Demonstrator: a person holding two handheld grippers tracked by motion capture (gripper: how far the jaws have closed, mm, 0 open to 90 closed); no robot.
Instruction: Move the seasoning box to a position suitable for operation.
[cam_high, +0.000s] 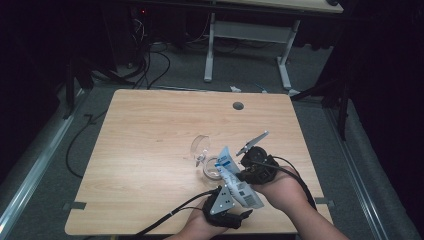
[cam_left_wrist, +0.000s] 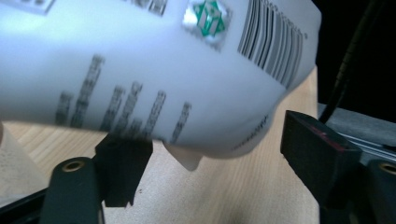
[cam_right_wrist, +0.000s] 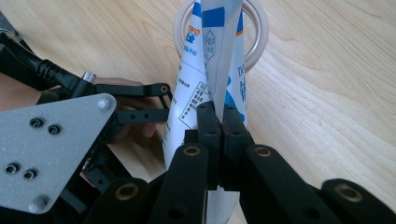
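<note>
Pale wood bench (cam_high: 150, 150) under dim light, dark floor with cables beyond at twelve o'clock. Near the six o'clock edge, white and blue pouch (cam_high: 235, 182) held above a clear glass (cam_high: 212, 167). From the high view: right hand-held gripper (cam_high: 243, 176) at the pouch's three o'clock side, left hand-held gripper (cam_high: 245, 214) at its six o'clock end. Right gripper view closer in: jaws pinched tight on a fold of the pouch (cam_right_wrist: 212, 70), glass rim (cam_right_wrist: 261, 32) behind it. Left gripper view: jaws standing apart, blurred pouch (cam_left_wrist: 154, 70) above them, apparently untouched. Barcode and green emblem legible there; small print unreadable.
</note>
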